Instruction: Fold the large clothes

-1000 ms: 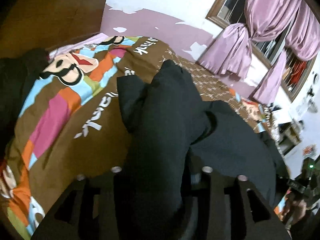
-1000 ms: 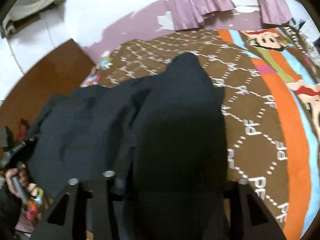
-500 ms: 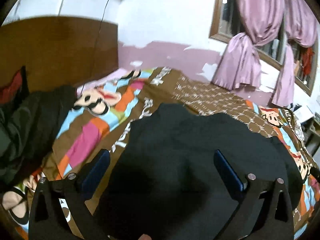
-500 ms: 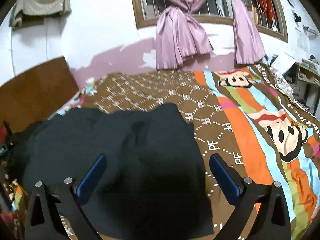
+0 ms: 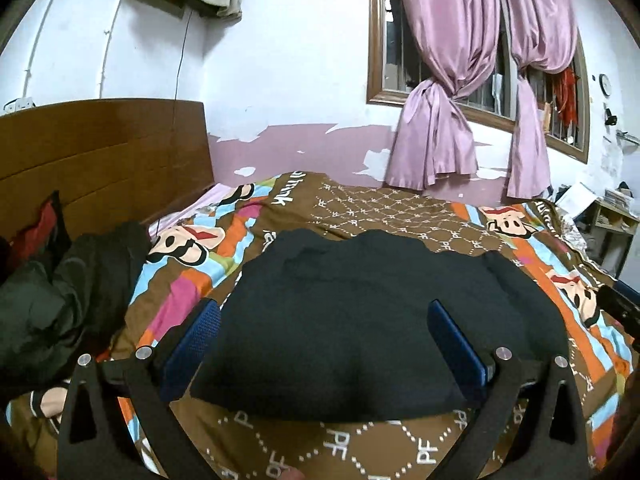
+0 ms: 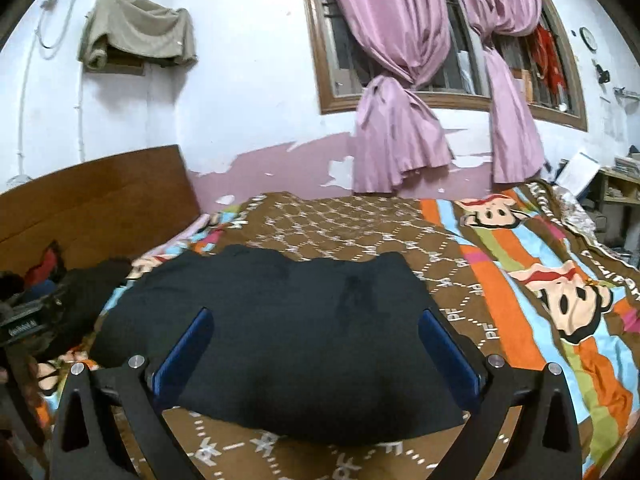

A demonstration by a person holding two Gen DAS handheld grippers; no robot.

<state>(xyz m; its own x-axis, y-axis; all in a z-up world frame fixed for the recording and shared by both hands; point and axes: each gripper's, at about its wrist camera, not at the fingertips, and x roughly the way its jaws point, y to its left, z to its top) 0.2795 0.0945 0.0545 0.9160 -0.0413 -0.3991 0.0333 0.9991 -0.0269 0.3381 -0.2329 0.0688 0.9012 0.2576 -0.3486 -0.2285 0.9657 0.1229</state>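
Where it lies folded, black garment [image 5: 360, 320], flat, rumpled far edge

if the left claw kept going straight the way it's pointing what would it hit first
Most likely the black garment lying flat on the bedspread. The left claw is open and empty, angled slightly down at the cloth's middle; depth is hard to judge through the fisheye.

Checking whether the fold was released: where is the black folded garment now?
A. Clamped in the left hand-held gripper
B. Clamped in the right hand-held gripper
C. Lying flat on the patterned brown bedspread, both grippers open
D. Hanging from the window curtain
C: the black folded garment lies on the patterned brown bedspread; the left hand-held gripper and right hand-held gripper stand open, pads clear.
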